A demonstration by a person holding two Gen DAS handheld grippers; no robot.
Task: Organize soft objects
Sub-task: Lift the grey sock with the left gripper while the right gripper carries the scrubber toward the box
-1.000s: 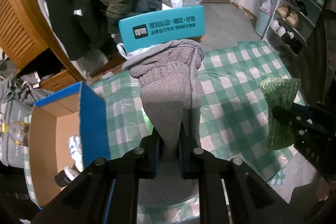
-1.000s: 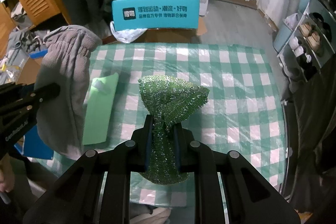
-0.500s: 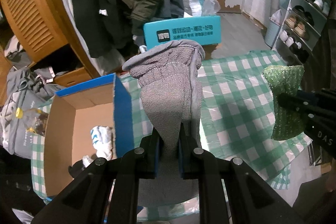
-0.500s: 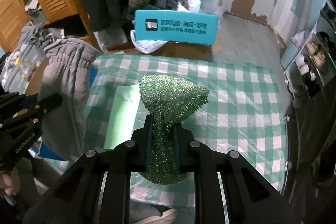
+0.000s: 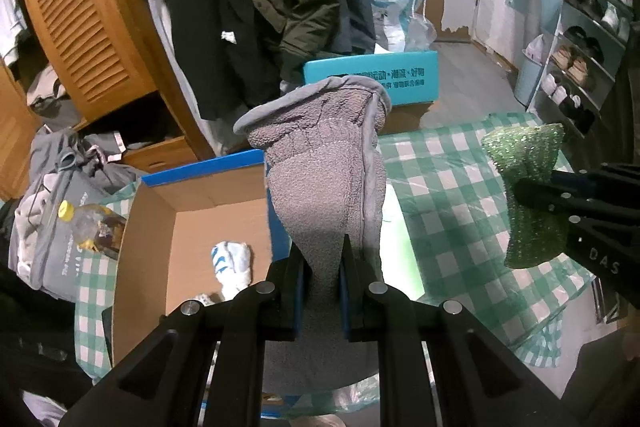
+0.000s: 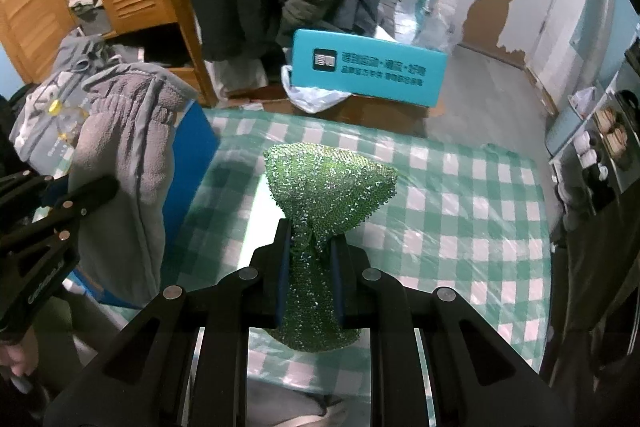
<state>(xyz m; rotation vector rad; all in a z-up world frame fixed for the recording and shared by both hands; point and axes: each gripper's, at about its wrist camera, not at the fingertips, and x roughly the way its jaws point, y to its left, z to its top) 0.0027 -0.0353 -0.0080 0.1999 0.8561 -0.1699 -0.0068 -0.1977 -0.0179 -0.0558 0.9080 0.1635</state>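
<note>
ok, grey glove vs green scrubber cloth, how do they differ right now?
The grey glove is thick matte fleece with an open cuff on top; the green scrubber cloth is thin, glittery mesh. The glove looks bulkier than the cloth. The left gripper holds the glove, the right gripper the cloth. Shared: both are pinched between closed fingers, off the checked tablecloth.

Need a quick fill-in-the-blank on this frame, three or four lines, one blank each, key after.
1. The left tool is shut on a ____ fleece glove.
2. The right tool grips a sparkly ____ cloth.
3. The open cardboard box holds a blue-and-white ____.
4. The tablecloth is green-and-white ____.

Missing: gray; green; sock; checked
</note>
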